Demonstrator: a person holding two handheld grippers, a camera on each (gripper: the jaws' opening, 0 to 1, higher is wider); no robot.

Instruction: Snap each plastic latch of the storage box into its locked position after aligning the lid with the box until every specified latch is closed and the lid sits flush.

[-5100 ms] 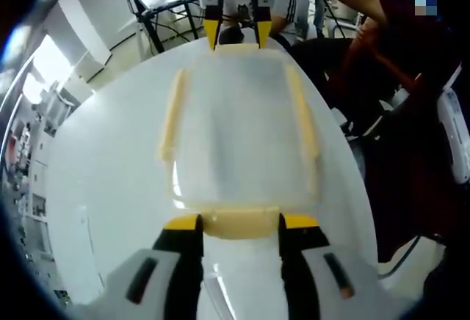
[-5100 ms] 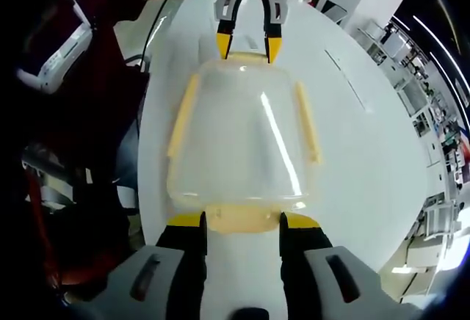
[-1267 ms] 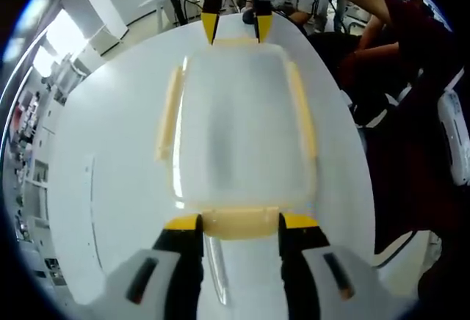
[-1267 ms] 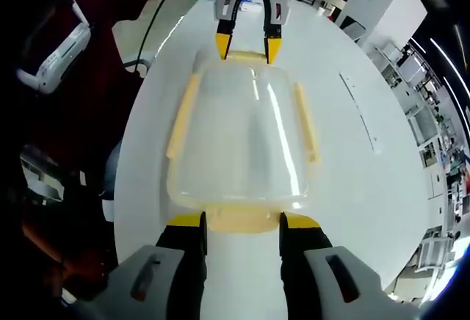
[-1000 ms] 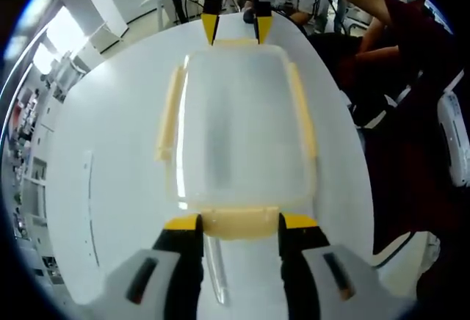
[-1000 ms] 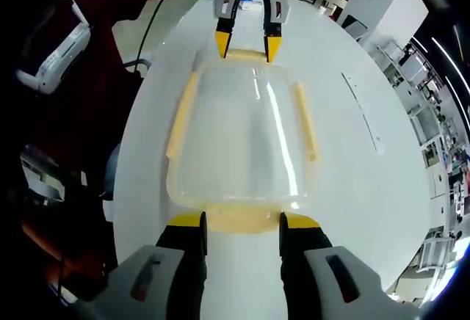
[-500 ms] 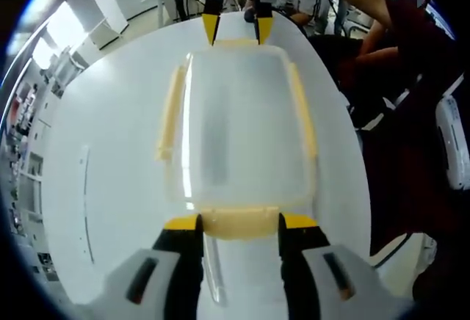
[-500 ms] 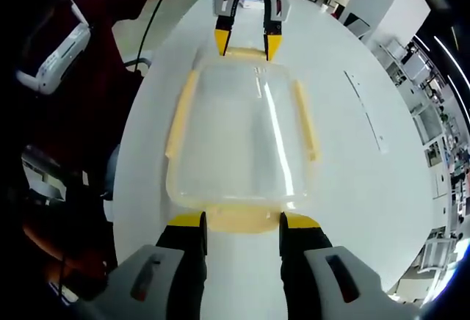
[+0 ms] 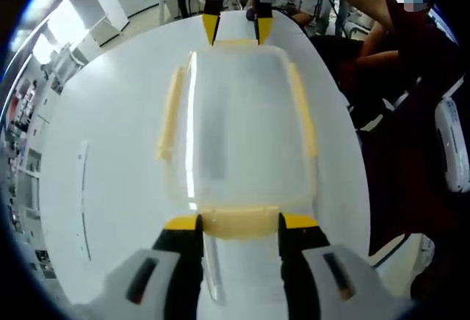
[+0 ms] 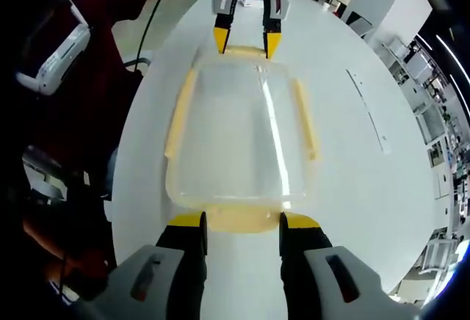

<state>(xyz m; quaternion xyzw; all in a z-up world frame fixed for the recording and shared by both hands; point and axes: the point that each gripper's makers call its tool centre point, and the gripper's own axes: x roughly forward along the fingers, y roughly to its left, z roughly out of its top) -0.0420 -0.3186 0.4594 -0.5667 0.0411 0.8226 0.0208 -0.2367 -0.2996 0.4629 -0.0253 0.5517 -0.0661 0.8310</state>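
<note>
A clear storage box with its lid on (image 9: 239, 114) lies on the white round table (image 9: 103, 151). Pale yellow latches run along its long sides (image 9: 169, 114) (image 9: 302, 111). My left gripper (image 9: 239, 224) stands open, its yellow-tipped jaws on either side of the near end latch (image 9: 239, 217). At the far end, my right gripper (image 9: 235, 30) straddles the other end latch (image 9: 235, 42). In the right gripper view the same box (image 10: 235, 129) shows, with my right gripper (image 10: 242, 223) open around its end latch (image 10: 241, 217) and the left gripper (image 10: 242, 41) opposite.
A person in a dark red sleeve (image 9: 396, 78) stands at the table's edge beside the box, with a white device (image 10: 51, 48) strapped on. Desks and shelving stand beyond the table. Bare table top lies on the box's other long side (image 10: 367, 151).
Both views have shifted a little with the hands. The grippers keep their places at the two box ends, and the lid and latches look the same.
</note>
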